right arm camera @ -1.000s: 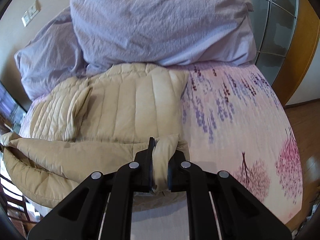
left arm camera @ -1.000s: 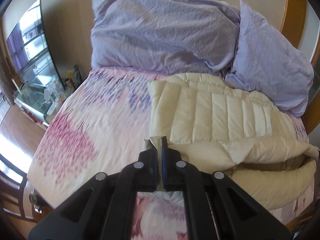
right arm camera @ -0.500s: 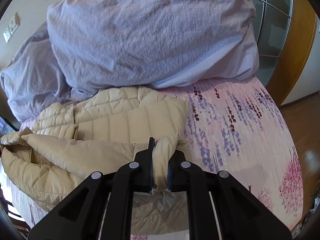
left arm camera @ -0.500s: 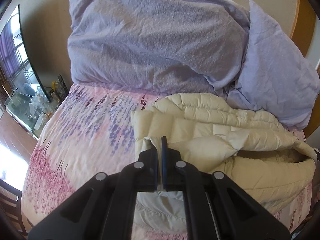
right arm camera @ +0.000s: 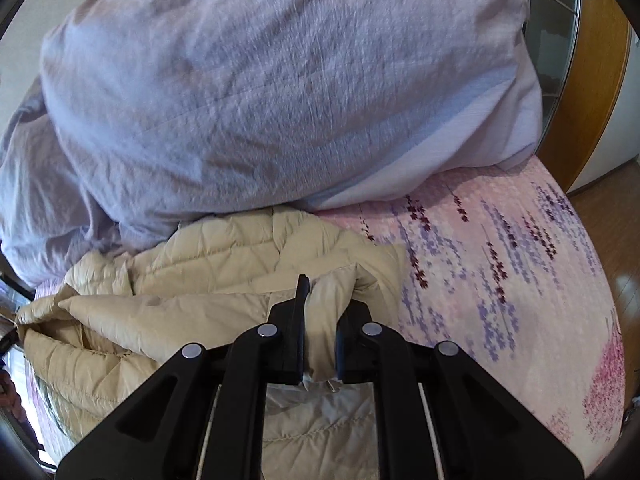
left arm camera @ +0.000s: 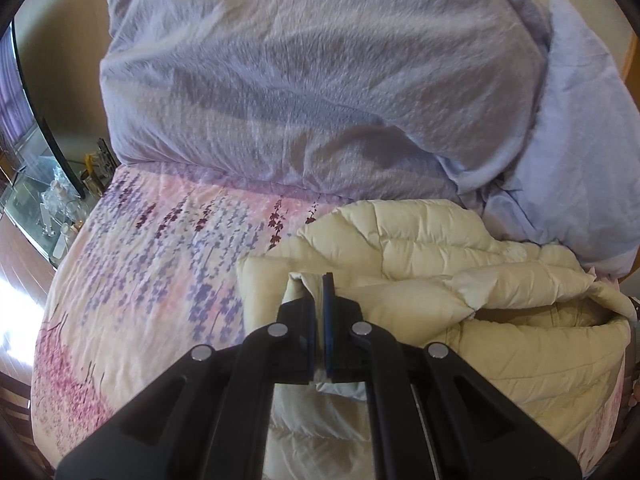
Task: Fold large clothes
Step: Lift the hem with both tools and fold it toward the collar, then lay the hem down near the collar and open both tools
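Cream quilted jacket's (left arm camera: 460, 240) held edge now nearer the lavender pillows (left arm camera: 320, 80), its body bunched shorter

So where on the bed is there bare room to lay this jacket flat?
Bare floral bedspread lies between the cream puffer jacket and the bed's edge in the left wrist view, and again beside the jacket toward the wooden door frame in the right wrist view. It is crowded where the lilac pillows meet the jacket.

light: bright daylight | glare: floor (left arm camera: 12, 320) at left | edges: fisheye-bent, dark corners | blur: slight
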The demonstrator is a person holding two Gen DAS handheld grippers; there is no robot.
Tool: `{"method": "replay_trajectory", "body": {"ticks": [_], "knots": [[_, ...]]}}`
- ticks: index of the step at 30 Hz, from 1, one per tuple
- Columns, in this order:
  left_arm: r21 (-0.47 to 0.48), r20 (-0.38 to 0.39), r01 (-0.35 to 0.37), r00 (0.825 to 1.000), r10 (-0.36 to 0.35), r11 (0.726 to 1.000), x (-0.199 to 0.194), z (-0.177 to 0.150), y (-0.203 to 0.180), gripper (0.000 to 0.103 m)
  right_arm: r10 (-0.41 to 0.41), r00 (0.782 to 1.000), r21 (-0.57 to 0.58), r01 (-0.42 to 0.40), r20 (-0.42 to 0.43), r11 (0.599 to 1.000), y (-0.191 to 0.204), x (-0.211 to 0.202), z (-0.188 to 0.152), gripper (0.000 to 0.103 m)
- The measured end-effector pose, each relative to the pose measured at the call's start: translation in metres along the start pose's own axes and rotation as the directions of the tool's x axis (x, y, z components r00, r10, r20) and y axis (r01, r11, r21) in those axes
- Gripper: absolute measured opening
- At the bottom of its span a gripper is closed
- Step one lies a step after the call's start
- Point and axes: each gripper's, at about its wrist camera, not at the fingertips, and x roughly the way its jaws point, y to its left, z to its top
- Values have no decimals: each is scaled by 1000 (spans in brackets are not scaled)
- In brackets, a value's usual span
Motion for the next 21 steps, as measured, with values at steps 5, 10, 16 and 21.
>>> {"method": "replay_trajectory", "body": {"ticks": [5,10,16,21], "knots": [[-8,-31,-6,1000,6,1000,27,15,-5,4,-7,999,34,9,-33,999,3,31,16,13],[-15,-53,-4,999,3,1000,49,26,-10,8,3,997,78,3,-73,997,3,53,26,35],[-19,-58,-8,998,7,1000,55,34,-16,24,30,999,101,-26,-44,995,2,48,35,59],[-24,13,-22,1000,22,999,28,40,-16,50,39,999,109,-43,34,993,-5,16,37,65]]}}
